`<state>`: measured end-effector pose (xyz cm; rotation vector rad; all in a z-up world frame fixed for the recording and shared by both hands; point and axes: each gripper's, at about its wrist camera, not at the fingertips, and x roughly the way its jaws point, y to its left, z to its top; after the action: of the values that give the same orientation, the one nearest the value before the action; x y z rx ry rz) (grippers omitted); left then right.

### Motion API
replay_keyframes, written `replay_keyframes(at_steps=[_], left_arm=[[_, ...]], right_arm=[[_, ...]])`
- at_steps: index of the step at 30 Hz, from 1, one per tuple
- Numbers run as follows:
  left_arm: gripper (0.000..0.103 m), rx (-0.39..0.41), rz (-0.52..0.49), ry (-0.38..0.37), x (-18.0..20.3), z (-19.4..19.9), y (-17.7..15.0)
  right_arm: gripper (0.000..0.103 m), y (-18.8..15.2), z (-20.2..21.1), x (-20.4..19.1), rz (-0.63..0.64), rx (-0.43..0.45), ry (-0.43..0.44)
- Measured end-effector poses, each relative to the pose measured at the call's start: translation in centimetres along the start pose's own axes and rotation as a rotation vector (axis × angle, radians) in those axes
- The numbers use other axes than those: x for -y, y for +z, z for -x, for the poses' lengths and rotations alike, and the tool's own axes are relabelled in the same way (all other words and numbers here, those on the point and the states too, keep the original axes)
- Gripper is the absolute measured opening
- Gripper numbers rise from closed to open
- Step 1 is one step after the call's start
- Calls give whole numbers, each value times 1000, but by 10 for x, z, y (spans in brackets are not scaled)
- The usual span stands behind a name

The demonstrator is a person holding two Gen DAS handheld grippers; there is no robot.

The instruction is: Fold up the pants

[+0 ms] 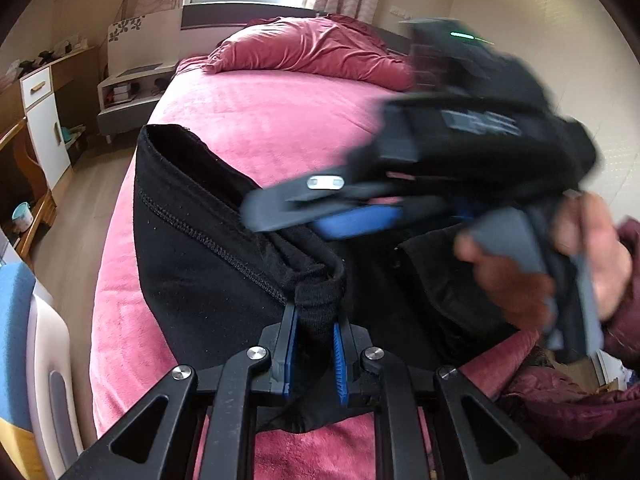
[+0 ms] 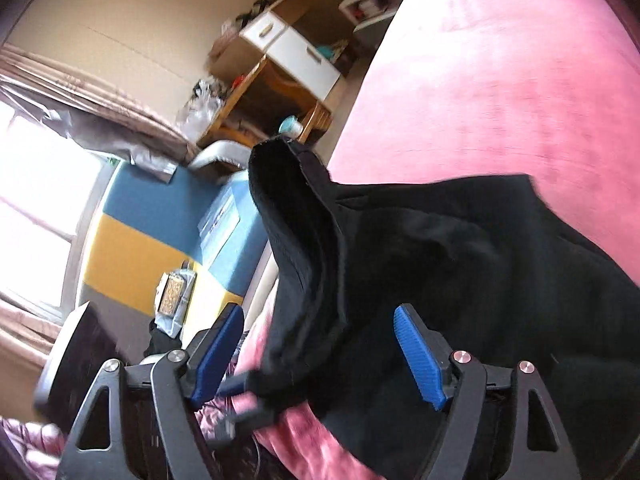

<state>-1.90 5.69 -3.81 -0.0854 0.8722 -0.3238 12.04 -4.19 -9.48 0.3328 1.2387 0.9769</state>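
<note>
Black pants (image 1: 208,248) lie bunched on the pink bed (image 1: 256,128), a red pillow (image 1: 308,48) well beyond. The left gripper (image 1: 314,344) pinches a fold of their fabric; the right gripper (image 2: 320,344) hovers over them, fingers spread apart.

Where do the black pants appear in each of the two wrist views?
Left wrist view: the pants fill the centre, a bunched part pinched in the left gripper at the bottom.
Right wrist view: the pants spread over the centre and lower right, between the wide-open fingers of the right gripper.
Shared landmark: the pink bed under the pants.
</note>
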Motion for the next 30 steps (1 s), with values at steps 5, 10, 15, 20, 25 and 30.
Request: replay_keyframes(at_steps=[5,10,15,20,25,30], left_arm=[[15,7,-24,-29,5,5,-3],[15,53,102,-179,-21,28,0],[24,168,354,-334,-74,61,4],[26,165,484,-289,-102,54,3],[26,63,454,-299,-76,18,8],[27,-4,364,-358,-34,-14,20]], right_arm=[[61,14,-47,-15,34,-113,-20],[14,7,-58,-34,159,-137,-124],[14,3,4,-31,90,27,-51],[14,-17,67,-33,54,134,-14],[14,-43,110,-39,23,231,7],[14,-66,150,-27,-23,311,-21]])
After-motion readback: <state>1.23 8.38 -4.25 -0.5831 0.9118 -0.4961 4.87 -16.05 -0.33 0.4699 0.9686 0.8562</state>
